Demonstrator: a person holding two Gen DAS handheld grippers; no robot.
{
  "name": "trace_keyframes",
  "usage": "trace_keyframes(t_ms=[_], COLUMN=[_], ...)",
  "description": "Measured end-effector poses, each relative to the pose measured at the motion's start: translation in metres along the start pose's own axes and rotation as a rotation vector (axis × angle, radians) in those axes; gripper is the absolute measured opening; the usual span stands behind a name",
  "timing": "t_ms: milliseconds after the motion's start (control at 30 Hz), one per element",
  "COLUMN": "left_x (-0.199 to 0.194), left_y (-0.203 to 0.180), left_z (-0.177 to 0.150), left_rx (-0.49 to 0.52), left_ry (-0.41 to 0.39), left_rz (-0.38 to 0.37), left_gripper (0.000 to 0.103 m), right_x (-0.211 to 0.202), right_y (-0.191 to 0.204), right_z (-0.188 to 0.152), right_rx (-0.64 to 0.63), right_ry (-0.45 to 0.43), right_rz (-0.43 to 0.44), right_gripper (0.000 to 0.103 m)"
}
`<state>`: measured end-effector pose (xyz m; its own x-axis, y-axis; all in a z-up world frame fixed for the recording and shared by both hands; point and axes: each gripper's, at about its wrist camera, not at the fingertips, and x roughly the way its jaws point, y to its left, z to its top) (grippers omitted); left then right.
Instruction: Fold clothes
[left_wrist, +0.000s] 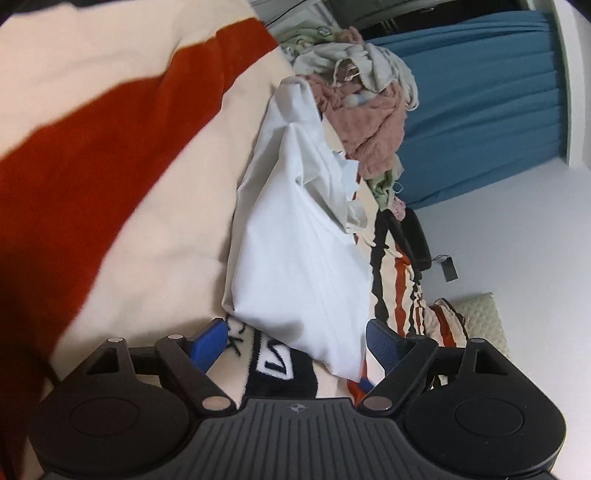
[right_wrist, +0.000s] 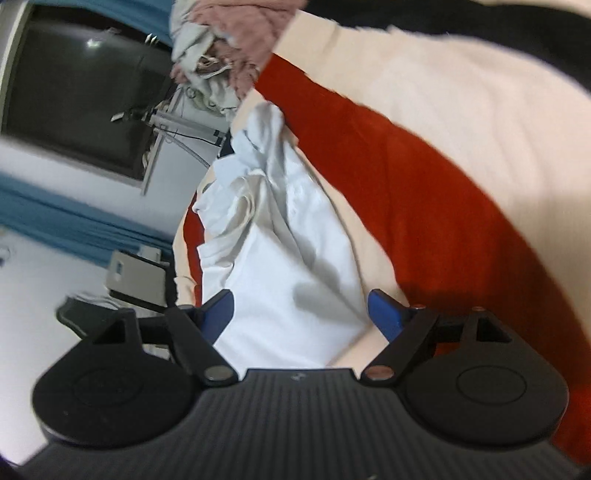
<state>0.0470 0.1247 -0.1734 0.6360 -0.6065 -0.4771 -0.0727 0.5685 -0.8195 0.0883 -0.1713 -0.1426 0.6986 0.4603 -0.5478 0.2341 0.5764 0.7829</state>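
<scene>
Left gripper (left_wrist: 295, 341) stood with its blue pads (left_wrist: 208, 341) spread wide, nothing clamped; the lower corner of a white garment (left_wrist: 295, 258) hung loosely in the gap between them without being pinched. Right gripper (right_wrist: 301, 314) likewise had its jaws well apart, blue pads (right_wrist: 384, 314) flanking the same white garment (right_wrist: 291, 280), whose near end lay between the fingers. The white garment lay rumpled and bunched lengthwise on a cream blanket with a broad red-orange stripe (left_wrist: 110, 147), its far end creased and gathered toward a heap of unsorted clothes (left_wrist: 369, 110): a dusty-pink textured piece on top, pale grey-white and light green items mixed in. Just under the left gripper a dark navy patch with white lettering (left_wrist: 280, 373) showed on the blanket; the letters were too cut off to read. Beyond the heap hung a blue curtain (left_wrist: 480, 110), with pale floor beside it. On the floor, right wrist view, sat a grey boxy object (right_wrist: 136, 280), possibly some appliance or stand, too blurred to identify. A dark window or screen (right_wrist: 85, 110) filled the upper left of that view.
</scene>
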Motion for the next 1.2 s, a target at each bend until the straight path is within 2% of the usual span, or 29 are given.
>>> trace_keyframes(t_ms=[100, 167, 200, 267, 333, 367, 433, 467, 633, 833, 1033, 1200], left_x=[0.011, 0.017, 0.019, 0.024, 0.028, 0.03, 0.032, 0.032, 0.021, -0.008, -0.054, -0.097], left_y=[0.002, 0.001, 0.0, -0.001, -0.002, -0.003, -0.005, -0.007, -0.025, -0.057, -0.076, -0.074], left_z=[0.002, 0.004, 0.005, 0.008, 0.01, 0.011, 0.014, 0.015, 0.014, 0.002, -0.015, -0.047], left_rx=[-0.027, -0.032, -0.038, -0.037, -0.027, -0.019, -0.001, 0.01, 0.103, 0.22, 0.238, 0.195], left_ry=[-0.02, -0.044, -0.055, -0.081, -0.106, -0.112, -0.123, -0.127, -0.159, -0.227, -0.25, -0.244], left_rz=[0.013, 0.024, 0.034, 0.046, 0.054, 0.058, 0.06, 0.062, 0.092, 0.071, -0.01, -0.069], left_gripper=[0.08, 0.076, 0.072, 0.063, 0.046, 0.042, 0.019, 0.014, 0.007, 0.006, 0.005, 0.005], right_x=[0.003, 0.006, 0.008, 0.012, 0.017, 0.018, 0.017, 0.017, 0.009, -0.017, -0.06, -0.106], right_y=[-0.017, -0.027, -0.029, -0.033, -0.039, -0.042, -0.044, -0.044, -0.034, -0.013, 0.005, 0.009], right_z=[-0.011, -0.017, -0.018, -0.018, -0.017, -0.016, -0.014, -0.013, -0.008, -0.008, -0.024, -0.063], right_rx=[0.106, 0.172, 0.168, 0.179, 0.208, 0.221, 0.226, 0.223, 0.167, 0.062, -0.024, -0.048], right_ry=[0.041, 0.064, 0.045, 0.009, -0.014, -0.025, -0.043, -0.05, -0.099, -0.177, -0.248, -0.32], right_rz=[0.032, 0.052, 0.055, 0.059, 0.081, 0.09, 0.1, 0.104, 0.129, 0.173, 0.21, 0.242], right_gripper=[0.071, 0.067, 0.065, 0.047, 0.038, 0.032, 0.022, 0.017, 0.008, 0.006, 0.006, 0.006])
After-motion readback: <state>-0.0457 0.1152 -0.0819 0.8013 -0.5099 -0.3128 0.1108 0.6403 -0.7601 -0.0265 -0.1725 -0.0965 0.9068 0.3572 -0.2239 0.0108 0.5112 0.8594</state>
